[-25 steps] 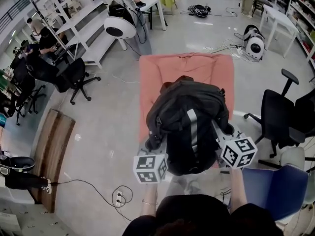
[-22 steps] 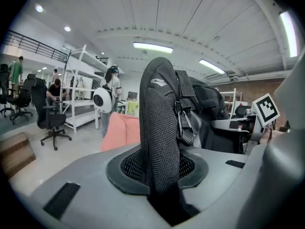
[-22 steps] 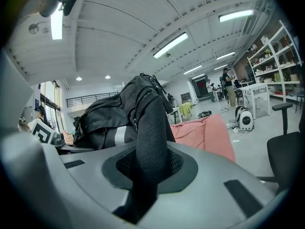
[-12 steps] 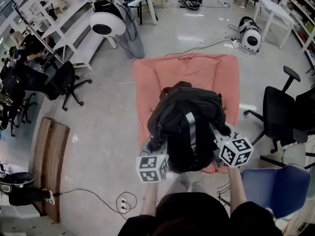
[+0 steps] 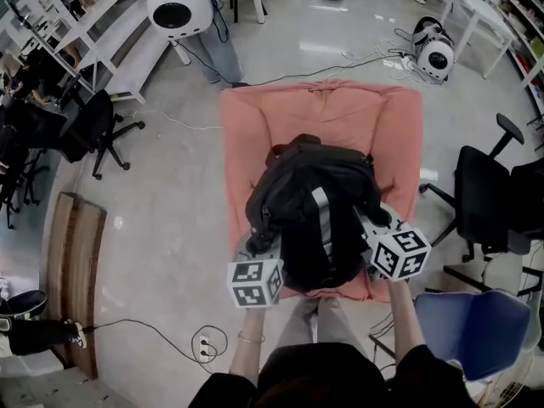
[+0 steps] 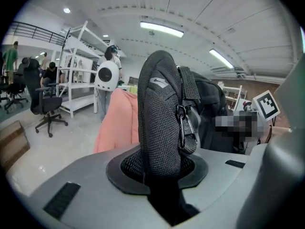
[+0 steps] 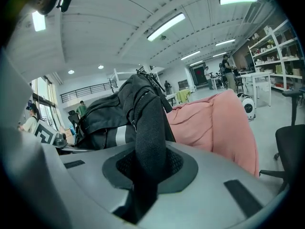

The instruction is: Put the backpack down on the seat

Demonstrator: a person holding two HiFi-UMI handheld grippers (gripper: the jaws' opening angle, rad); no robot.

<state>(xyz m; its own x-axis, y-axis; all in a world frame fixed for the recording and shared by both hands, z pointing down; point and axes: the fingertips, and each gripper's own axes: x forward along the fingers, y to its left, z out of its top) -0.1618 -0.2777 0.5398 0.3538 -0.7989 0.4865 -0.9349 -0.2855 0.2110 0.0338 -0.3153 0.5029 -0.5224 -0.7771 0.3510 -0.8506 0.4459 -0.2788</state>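
Note:
A black backpack (image 5: 313,215) with a grey stripe hangs over the salmon-pink seat (image 5: 323,113); whether it touches the seat is unclear. My left gripper (image 5: 259,246) is at its near left side, shut on a black mesh shoulder strap (image 6: 159,123) that rises between the jaws. A metal clip (image 6: 183,128) hangs from that strap. My right gripper (image 5: 368,226) is at the near right side, shut on the other black strap (image 7: 147,128). The right gripper view shows the backpack's body (image 7: 102,120) to the left and the pink seat (image 7: 214,123) behind it.
A black office chair (image 5: 489,198) stands right of the seat, a blue chair (image 5: 472,325) at the near right. White shelving (image 5: 102,36) and a round white machine (image 5: 178,5) are at the far left. A wooden board (image 5: 72,274) and a floor socket with cable (image 5: 204,343) lie left.
The seat has come closer and now reaches under the backpack, as the person moved forward with it. Both grips on the straps are unchanged.

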